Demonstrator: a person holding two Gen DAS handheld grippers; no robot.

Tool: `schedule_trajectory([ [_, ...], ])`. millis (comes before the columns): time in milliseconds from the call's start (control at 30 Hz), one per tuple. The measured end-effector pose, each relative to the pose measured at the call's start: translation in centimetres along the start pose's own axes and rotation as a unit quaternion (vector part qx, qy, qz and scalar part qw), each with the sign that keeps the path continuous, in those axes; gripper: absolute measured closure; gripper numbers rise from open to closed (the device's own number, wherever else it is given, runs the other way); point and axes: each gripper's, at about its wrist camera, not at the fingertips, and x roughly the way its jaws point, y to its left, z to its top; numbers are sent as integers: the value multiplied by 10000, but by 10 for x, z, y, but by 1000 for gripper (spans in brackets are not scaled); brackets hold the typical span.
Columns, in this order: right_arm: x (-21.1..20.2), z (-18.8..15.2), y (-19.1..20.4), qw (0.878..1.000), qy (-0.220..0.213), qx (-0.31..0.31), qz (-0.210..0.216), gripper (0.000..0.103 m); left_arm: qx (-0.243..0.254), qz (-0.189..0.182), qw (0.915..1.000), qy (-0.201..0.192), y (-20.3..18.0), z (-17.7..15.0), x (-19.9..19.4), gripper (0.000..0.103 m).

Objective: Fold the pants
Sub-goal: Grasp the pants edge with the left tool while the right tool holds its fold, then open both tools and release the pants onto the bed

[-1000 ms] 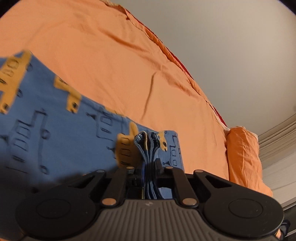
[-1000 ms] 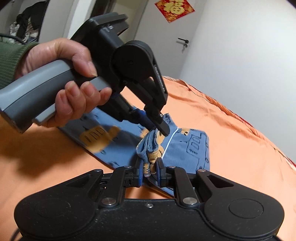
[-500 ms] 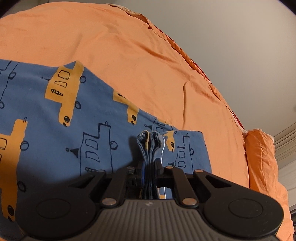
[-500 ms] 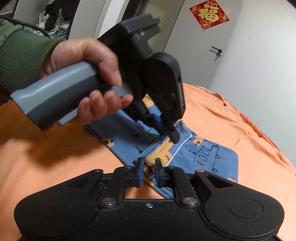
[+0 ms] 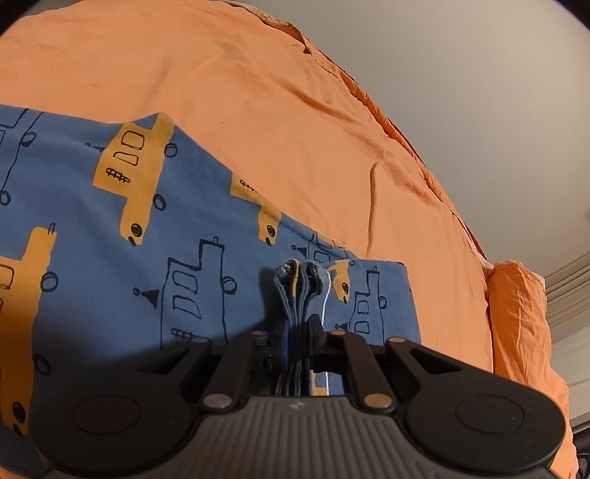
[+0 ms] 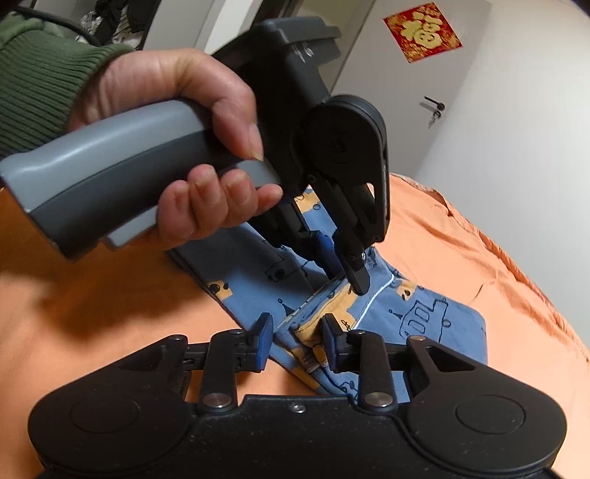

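Blue pants [image 5: 110,265] printed with yellow trucks and black outline drawings lie folded on an orange bed sheet [image 5: 239,103]. My left gripper [image 5: 299,324] is shut on a bunched stack of pant edges that sticks up between its fingers. In the right wrist view the same left gripper [image 6: 346,272], held by a hand [image 6: 177,121], pins the pants [image 6: 424,324] down onto the bed. My right gripper [image 6: 295,339] is low over the near pant edge. Its jaws are opening, with the fabric lying loose between them and the pads apart from it.
The orange sheet [image 6: 92,313] covers the whole bed. An orange pillow [image 5: 516,313] lies at the right edge by a grey wall. A white door [image 6: 405,92] with a red paper sign [image 6: 422,31] stands behind the bed. A green sleeve [image 6: 40,81] is at upper left.
My right gripper let go of the bunched pant edge and its jaws spread. The pants came down flat on the sheet. My left gripper kept its hold and settled lower.
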Motion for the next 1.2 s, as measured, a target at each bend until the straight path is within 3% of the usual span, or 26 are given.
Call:
schedule_trajectory([
  [200, -3, 2, 0, 9998, -91, 138, 60, 88, 24, -27, 10000, -17, 1, 3, -11, 93],
  [367, -6, 13, 1, 9988, -250, 301, 304, 89, -24, 64, 9999, -151, 13, 10, -38, 93],
  [567, -2, 30, 16, 9959, -444, 231, 753, 89, -2, 420, 9986, -319, 38, 17, -72, 93],
  [867, 19, 43, 45, 9910, -341, -59, 1297, 89, 104, 792, 9966, -202, 70, 19, -71, 92],
  [967, 17, 42, 44, 9909, -323, -126, 1304, 82, 201, 814, 9959, -344, 67, 17, -74, 80],
  [1033, 6, 37, 33, 9912, -394, 38, 1264, 66, 186, 863, 9948, -510, 67, 14, -82, 42],
  [1067, -1, 30, 27, 9922, -435, 111, 1163, 53, 149, 896, 9936, -669, 67, 13, -87, 35],
  [1133, -23, 13, 8, 9955, -554, 91, 763, 41, 215, 1069, 9889, -1007, 61, 8, -94, 21],
  [1200, -38, -5, -11, 9984, -554, -38, -75, 20, 424, 1408, 9794, -1387, 50, 2, -93, 14],
])
